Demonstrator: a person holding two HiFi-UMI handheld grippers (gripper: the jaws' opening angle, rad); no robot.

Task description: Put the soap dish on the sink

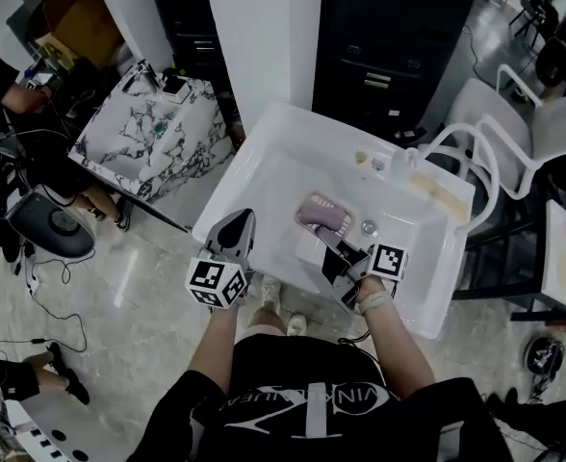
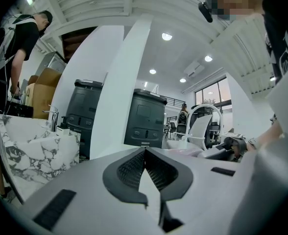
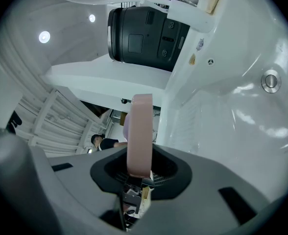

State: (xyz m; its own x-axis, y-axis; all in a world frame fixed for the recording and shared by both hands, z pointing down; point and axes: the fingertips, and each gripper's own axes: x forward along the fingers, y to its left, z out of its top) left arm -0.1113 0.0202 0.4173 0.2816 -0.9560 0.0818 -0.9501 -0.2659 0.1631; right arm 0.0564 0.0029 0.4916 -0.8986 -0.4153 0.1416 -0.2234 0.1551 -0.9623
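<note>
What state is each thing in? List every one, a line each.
Soap dish: clamped at one end, held over the basin.
Right gripper: fingers shut on the dish.
Left gripper: fingers shut, nothing between them.
Sink: no standing water visible.

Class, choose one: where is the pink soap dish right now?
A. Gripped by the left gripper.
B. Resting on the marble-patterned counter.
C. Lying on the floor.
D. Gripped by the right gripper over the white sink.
D: the right gripper is shut on the soap dish by its edge, above the sink.
</note>
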